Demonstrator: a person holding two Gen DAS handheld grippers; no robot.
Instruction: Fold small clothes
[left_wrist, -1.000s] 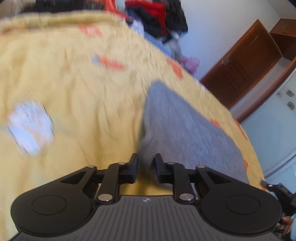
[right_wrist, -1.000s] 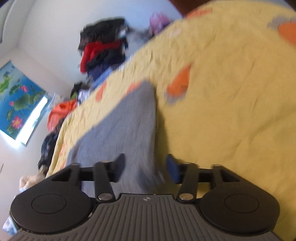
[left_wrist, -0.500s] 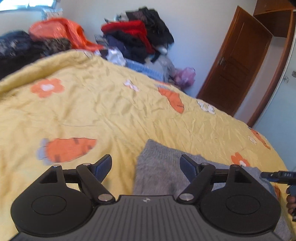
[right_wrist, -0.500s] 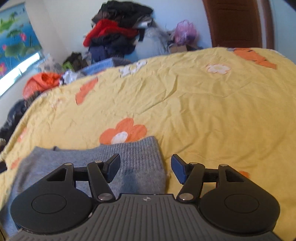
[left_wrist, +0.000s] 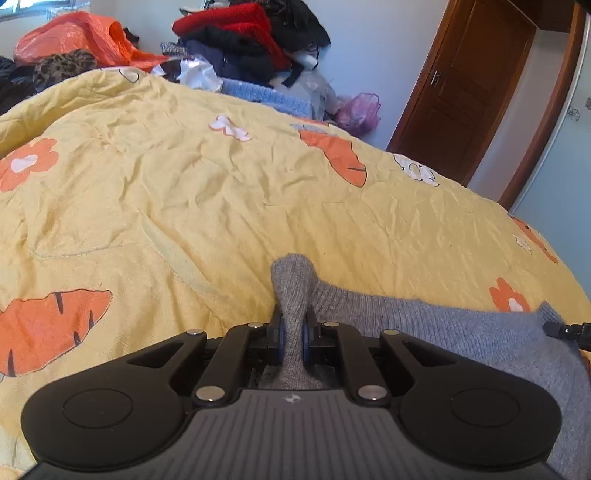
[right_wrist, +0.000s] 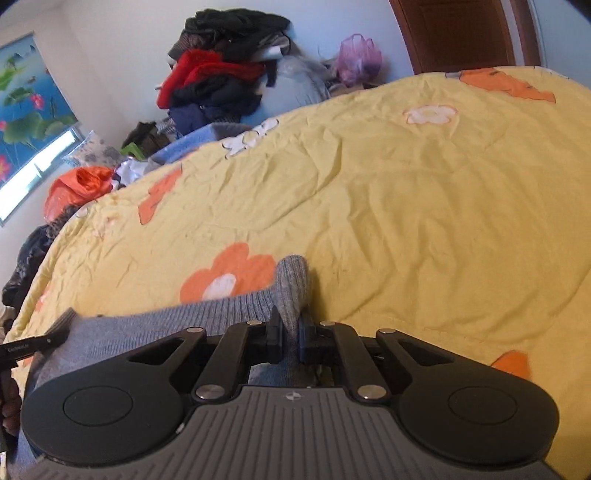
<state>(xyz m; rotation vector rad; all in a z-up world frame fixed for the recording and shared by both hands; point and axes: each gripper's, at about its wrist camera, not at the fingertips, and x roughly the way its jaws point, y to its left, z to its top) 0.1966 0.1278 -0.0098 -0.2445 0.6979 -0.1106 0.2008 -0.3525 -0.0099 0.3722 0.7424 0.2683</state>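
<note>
No readable brand anywhere, just a tiny blurry label on the left gripper (left_wrist: 293, 338). It's closing on the grey knit (left_wrist: 424, 317); right gripper (right_wrist: 290, 338) clamps another corner.

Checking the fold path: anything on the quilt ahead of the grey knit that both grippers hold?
Nothing visible. The left gripper and right gripper each pinch a corner of the grey knit garment. Ahead lies only bare, wrinkled yellow quilt. The clothes pile sits beyond the far edge, out of the path.

Left tongs (left_wrist: 293, 338) closing, pinching grey knit garment (left_wrist: 424, 321) on yellow quilt (left_wrist: 221, 206).
</note>
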